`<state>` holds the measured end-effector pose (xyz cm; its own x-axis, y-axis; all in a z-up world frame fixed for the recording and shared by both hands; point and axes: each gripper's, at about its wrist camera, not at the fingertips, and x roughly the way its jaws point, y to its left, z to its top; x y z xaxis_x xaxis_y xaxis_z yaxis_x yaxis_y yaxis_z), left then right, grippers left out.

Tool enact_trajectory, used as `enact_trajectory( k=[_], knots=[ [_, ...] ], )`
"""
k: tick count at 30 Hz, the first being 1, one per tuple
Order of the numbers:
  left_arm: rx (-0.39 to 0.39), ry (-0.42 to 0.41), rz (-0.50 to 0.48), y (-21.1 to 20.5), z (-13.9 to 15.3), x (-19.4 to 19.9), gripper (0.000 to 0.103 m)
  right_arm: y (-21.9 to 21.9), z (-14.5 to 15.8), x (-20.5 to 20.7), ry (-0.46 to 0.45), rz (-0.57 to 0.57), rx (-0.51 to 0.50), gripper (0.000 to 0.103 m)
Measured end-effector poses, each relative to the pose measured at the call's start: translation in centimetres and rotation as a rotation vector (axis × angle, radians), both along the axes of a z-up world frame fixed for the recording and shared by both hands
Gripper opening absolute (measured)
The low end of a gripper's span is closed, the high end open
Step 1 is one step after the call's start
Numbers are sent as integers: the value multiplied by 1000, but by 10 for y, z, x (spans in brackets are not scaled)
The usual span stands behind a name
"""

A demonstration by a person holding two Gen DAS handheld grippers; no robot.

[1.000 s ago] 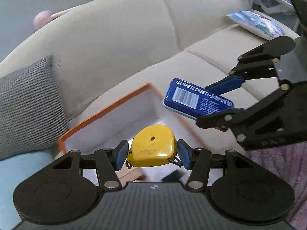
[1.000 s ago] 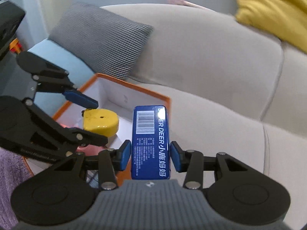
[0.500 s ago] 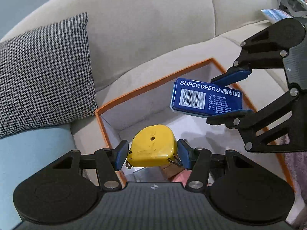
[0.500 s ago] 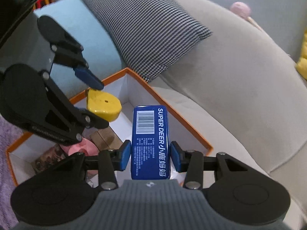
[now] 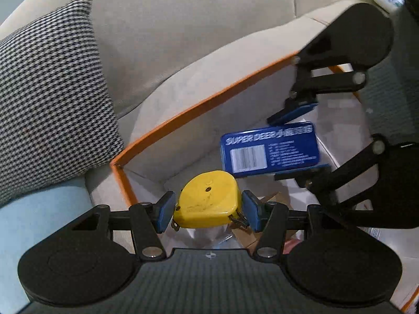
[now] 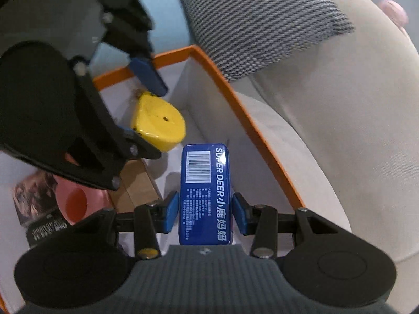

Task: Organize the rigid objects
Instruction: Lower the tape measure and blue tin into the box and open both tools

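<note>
My left gripper (image 5: 208, 209) is shut on a yellow tape measure (image 5: 208, 202) and holds it inside the white box with an orange rim (image 5: 199, 106) on the sofa. The same tape measure (image 6: 157, 123) appears in the right wrist view, clamped by the left gripper (image 6: 150, 104). My right gripper (image 6: 205, 213) is shut on a blue SUPER DEER tin (image 6: 205, 191), also lowered into the box (image 6: 235, 104). In the left wrist view the tin (image 5: 269, 150) hangs just right of the tape measure between the right gripper (image 5: 297, 141) pads.
A pink cup (image 6: 76, 204), a brown cardboard piece (image 6: 136, 185), a dark printed item (image 6: 34, 196) and a clear plastic thing (image 5: 209, 235) lie on the box floor. A houndstooth cushion (image 5: 49, 104) leans on the beige sofa back (image 5: 196, 21) beside the box.
Both grippers have come down from above the sofa into the box, each still holding its object. The right gripper has rolled, so the tin now sits lower and closer to the tape measure.
</note>
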<state>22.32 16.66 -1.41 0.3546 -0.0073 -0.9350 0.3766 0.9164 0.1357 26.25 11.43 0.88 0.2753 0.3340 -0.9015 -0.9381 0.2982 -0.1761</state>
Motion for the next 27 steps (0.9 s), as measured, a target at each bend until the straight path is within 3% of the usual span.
enact_trajectory(
  k=[5,14,19,27],
  knots=[
    [70,-1,-64,-20,-13,-1,64,8,-22,2,-33,109,-54,46],
    [63,-31,-40,-36,-24,9,63,11,-47,1,-42,217,-121,46],
    [69,-53,-35,-46,-23,8,36,13,-55,-4,-40,239,-149,46],
    [50,-39,-23,-44,-31,-10,35,30,-67,-8,-81,237,-185,47]
  ],
)
